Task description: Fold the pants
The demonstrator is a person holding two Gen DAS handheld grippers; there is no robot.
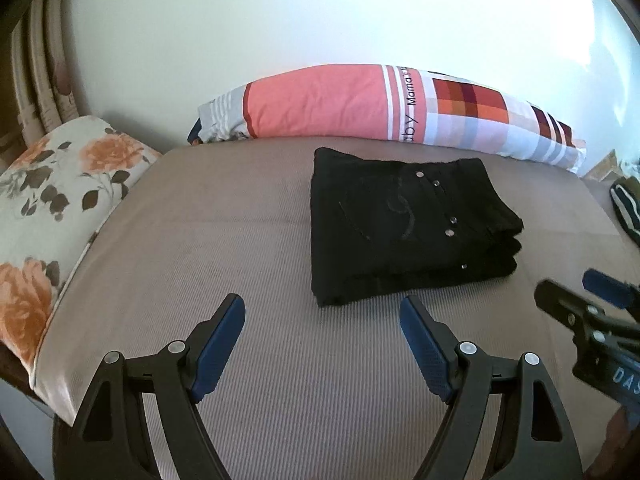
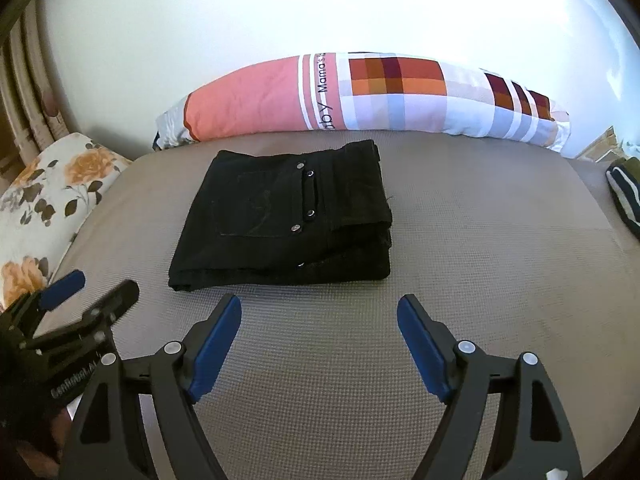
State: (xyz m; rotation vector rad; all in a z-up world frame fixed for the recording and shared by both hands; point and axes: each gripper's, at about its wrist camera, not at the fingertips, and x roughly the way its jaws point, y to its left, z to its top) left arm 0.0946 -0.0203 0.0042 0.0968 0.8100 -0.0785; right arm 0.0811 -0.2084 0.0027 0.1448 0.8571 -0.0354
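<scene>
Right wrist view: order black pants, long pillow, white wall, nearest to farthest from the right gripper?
From the right gripper:
1. Black pants, folded on the mattress just ahead, slightly left.
2. Long pillow, lying across the far edge of the mattress behind the pants.
3. White wall, behind the pillow.

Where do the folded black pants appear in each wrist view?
Left wrist: pants lie right of centre, beyond the open left gripper.
Right wrist: pants lie left of centre, beyond the open right gripper.
Shared landmark: the pink pillow behind them.
</scene>
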